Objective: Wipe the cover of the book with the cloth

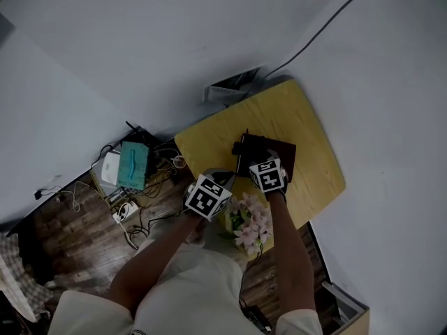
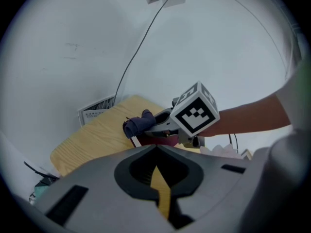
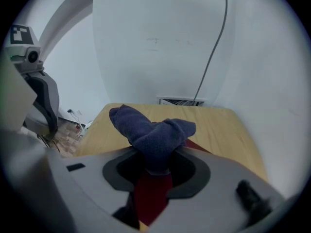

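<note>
A dark red book (image 1: 274,152) lies on the yellow table (image 1: 307,138). My right gripper (image 3: 155,155) is shut on a bunched dark blue cloth (image 3: 151,130), and the book (image 3: 151,194) shows right beneath it. In the head view the right gripper (image 1: 257,156) hovers over the book's near left part. From the left gripper view, the cloth (image 2: 138,124) sticks out of the right gripper's tip above the book (image 2: 156,141). My left gripper (image 2: 156,150) is shut on nothing and hangs by the table's near left edge (image 1: 225,179), left of the book.
Pale pink flowers (image 1: 248,223) stand at the table's near edge between my arms. A teal box (image 1: 133,165), a white device and cables lie on the wooden floor to the left. A vent grille (image 1: 230,86) and a cable (image 1: 328,24) are on the white wall.
</note>
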